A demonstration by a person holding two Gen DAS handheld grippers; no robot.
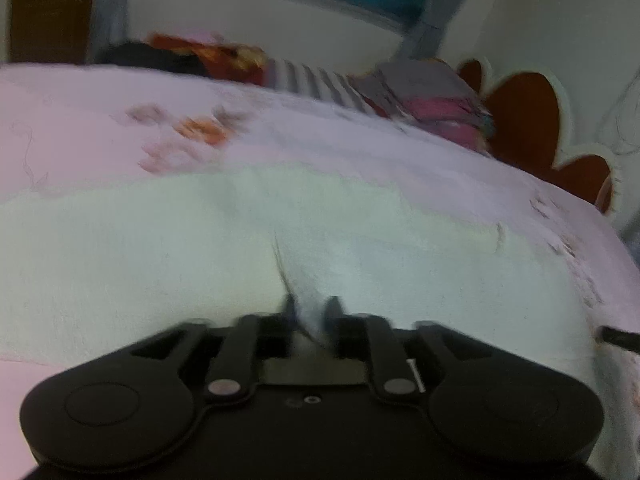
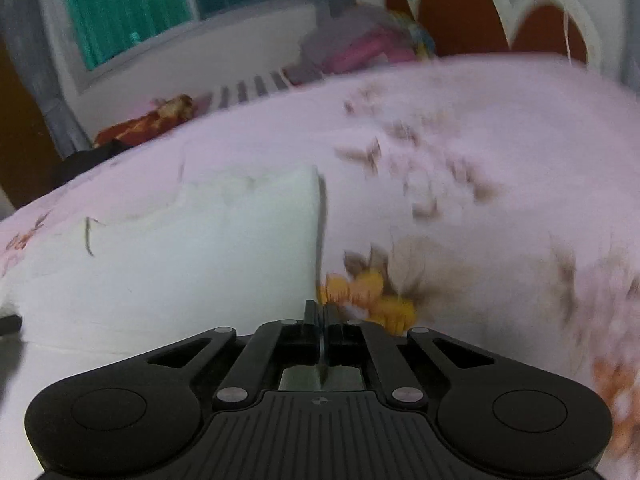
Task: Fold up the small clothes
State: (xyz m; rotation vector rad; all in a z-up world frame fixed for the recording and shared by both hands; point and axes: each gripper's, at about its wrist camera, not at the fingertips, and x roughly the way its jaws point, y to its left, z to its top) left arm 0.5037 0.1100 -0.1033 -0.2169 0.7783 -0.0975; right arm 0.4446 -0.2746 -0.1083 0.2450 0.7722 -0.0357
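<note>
Your right gripper [image 2: 321, 312] pinches the white cloth's [image 2: 180, 256] edge; left gripper [image 1: 311, 312] fingers part-open, seemingly straddling a fold, on the bed [image 2: 500, 140].

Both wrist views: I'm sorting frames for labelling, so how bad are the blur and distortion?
Left wrist view: motion-smeared all over, the left claw tips soft against the white garment. Right wrist view: the right claw fairly crisp, the floral sheet print streaked. Both: fisheye bows the bed edge and window; lighting dim, no glare.
</note>
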